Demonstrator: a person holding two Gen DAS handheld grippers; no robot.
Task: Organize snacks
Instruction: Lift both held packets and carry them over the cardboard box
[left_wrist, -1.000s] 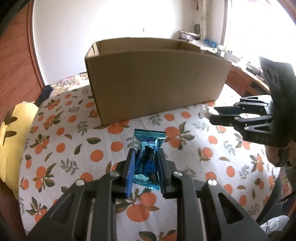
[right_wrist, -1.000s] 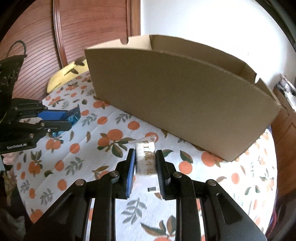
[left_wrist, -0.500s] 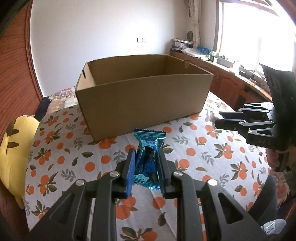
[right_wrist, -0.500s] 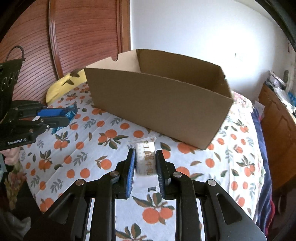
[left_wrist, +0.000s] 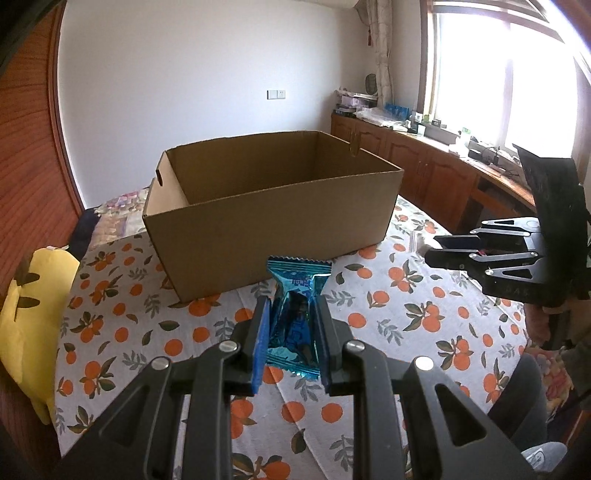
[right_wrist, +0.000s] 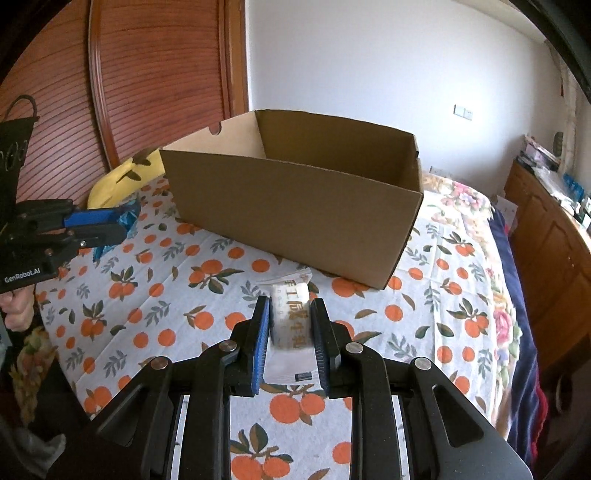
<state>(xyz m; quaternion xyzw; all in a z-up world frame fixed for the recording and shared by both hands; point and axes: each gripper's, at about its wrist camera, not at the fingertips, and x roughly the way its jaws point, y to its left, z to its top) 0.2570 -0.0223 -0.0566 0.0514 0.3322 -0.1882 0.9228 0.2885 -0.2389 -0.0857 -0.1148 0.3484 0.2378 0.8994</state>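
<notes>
My left gripper is shut on a blue foil snack packet and holds it above the table, in front of an open cardboard box. My right gripper is shut on a white snack packet with gold lettering, also held above the table before the box. The box interior shows no snacks. In the left wrist view the right gripper is at the right; in the right wrist view the left gripper with the blue packet is at the left.
The table has an orange-print cloth. A yellow plush cushion lies at its left edge. Wooden cabinets stand under a window at the right. A wooden slatted door is behind the box.
Both grippers have risen and pulled back with their packets, so the box looks smaller and its open top and inside now show.
</notes>
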